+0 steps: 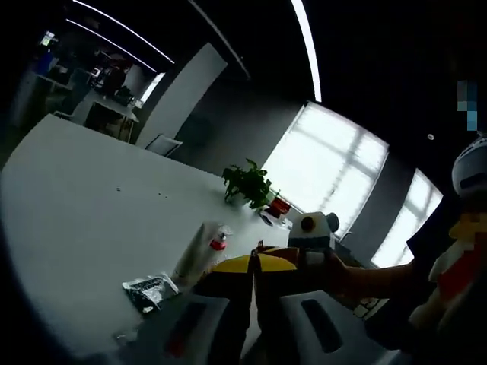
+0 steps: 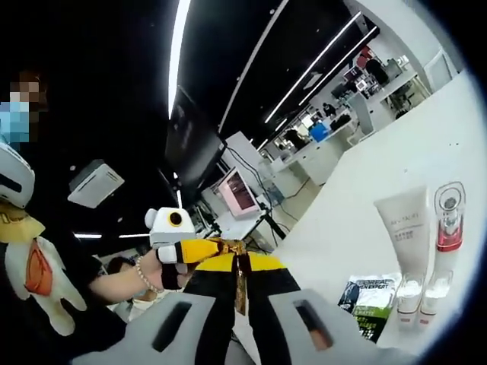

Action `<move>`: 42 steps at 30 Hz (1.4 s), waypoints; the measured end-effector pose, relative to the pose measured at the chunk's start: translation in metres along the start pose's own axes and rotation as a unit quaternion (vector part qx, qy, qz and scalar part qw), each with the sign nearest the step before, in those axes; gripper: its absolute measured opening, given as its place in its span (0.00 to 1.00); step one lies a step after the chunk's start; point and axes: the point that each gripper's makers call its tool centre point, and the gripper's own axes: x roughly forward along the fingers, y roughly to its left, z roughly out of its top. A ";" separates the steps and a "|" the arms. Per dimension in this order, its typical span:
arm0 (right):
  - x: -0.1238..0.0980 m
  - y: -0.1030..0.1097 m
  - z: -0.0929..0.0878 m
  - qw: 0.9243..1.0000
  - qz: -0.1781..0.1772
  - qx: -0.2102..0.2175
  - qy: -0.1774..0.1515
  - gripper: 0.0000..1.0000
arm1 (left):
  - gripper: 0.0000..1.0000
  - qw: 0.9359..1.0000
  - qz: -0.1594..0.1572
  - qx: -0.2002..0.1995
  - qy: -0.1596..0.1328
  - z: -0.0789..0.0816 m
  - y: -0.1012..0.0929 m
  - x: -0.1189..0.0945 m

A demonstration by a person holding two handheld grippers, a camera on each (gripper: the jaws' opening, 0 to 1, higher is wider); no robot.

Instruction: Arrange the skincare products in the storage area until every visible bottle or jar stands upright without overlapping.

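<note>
White tabletop [image 1: 84,220] stretches across an open-plan office as a person raises two handheld grippers above it, each camera catching the other tool. In the left gripper view, the left gripper [image 1: 255,304] rises from the bottom edge, its two pale jaws drawn close with only a thin dark gap between them near the yellow tips; whether they touch cannot be told. Beyond those tips the right gripper [image 1: 313,232] appears, held in a hand [image 1: 346,274]. On the table beside the left jaw lie a white tube [image 1: 194,255], a clear bottle with a red collar [image 1: 220,239] touching it, and a dark sachet [image 1: 151,292] nearer the camera; none of them stands upright. A potted plant [image 1: 247,185] sits farther back near bright windows [image 1: 327,163]. In the right gripper view, the right gripper [image 2: 242,300] shows the same narrow slit between its jaws, gripping nothing visible, while the left gripper [image 2: 173,236] is seen past them in a hand wearing a bead bracelet [image 2: 141,275]. To the right on the table, the white tube [image 2: 405,243] and the red-collared bottle [image 2: 447,228] lie side by side, caps toward the camera, with the dark sachet [image 2: 369,300] just beside the tube's cap. Office desks [image 2: 335,144] and ceiling light strips [image 2: 181,42] fill the background.
</note>
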 end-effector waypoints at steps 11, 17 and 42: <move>0.004 0.017 0.003 0.999 0.022 0.029 -0.029 0.08 | 0.02 0.992 -0.015 -0.067 -0.102 0.037 -0.007 -0.004; 0.003 0.014 0.004 0.998 0.020 0.048 -0.044 0.05 | 0.02 0.991 -0.006 -0.075 -0.115 0.038 -0.005 -0.005; -0.005 -0.005 0.033 0.996 -0.028 0.039 -0.076 0.01 | 0.02 0.998 0.042 -0.020 -0.029 0.000 0.007 0.001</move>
